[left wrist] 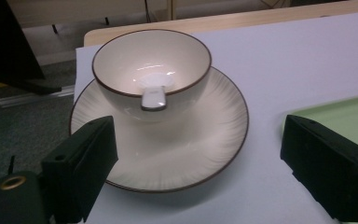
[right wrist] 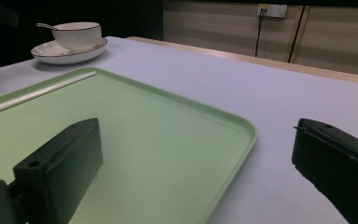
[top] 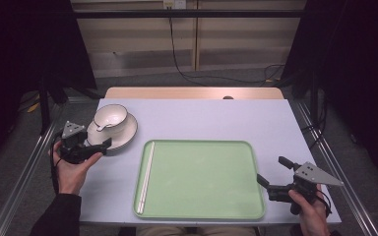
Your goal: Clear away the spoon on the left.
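Observation:
A cream bowl point(top: 111, 117) point(left wrist: 151, 65) with a dark rim stands on a matching plate point(top: 128, 134) point(left wrist: 200, 149) at the table's left. A spoon handle point(left wrist: 152, 100) sticks out over the bowl's near rim. My left gripper point(top: 98, 145) point(left wrist: 198, 140) is open just in front of the plate, with its jaws spread either side of the plate's near edge and nothing held. A green tray point(top: 202, 182) point(right wrist: 135, 121) lies in the middle, with white chopsticks point(top: 146, 176) point(right wrist: 37, 95) along its left side. My right gripper point(top: 270, 169) point(right wrist: 198, 140) is open at the tray's right edge.
The pale table top point(top: 216, 118) has bare room behind the tray and to its right. Metal rails point(top: 27, 167) run along both sides of the table. A cable point(top: 177, 54) hangs down the wall behind, and dark curtains stand at both back corners.

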`<action>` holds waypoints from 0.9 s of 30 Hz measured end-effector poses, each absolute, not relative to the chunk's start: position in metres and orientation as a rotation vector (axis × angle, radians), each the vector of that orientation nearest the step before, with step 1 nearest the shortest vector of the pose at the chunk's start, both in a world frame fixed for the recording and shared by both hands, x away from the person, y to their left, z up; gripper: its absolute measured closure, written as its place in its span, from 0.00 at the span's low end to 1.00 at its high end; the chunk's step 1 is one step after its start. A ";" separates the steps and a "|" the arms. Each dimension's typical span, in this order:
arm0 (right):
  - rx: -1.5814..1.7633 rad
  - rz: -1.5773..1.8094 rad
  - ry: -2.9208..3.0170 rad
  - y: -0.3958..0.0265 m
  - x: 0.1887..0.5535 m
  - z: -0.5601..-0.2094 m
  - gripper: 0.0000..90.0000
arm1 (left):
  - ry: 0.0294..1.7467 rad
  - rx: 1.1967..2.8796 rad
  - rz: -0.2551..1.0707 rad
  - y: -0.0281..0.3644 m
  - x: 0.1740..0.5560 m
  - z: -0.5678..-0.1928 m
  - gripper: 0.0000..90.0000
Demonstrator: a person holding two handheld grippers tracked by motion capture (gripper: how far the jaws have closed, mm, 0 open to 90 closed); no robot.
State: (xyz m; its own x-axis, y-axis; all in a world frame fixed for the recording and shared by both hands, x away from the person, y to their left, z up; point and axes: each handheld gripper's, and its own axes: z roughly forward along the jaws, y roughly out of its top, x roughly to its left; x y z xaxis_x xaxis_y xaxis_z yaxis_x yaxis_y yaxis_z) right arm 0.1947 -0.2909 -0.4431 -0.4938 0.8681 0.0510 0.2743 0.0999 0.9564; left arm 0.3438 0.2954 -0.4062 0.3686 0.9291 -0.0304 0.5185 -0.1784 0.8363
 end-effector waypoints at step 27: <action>1.113 1.409 1.848 -0.290 0.196 -0.444 0.02 | 1.432 1.866 0.713 0.307 0.419 -0.412 0.16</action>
State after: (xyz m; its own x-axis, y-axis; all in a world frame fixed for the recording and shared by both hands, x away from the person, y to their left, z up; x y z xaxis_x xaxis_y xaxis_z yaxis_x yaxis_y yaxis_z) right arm 0.1961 -0.2899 -0.4442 -0.5005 0.8642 0.0516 0.2785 0.1042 0.9548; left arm 0.4192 0.3069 -0.4121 0.2483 0.9684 0.0229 0.6020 -0.1728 0.7795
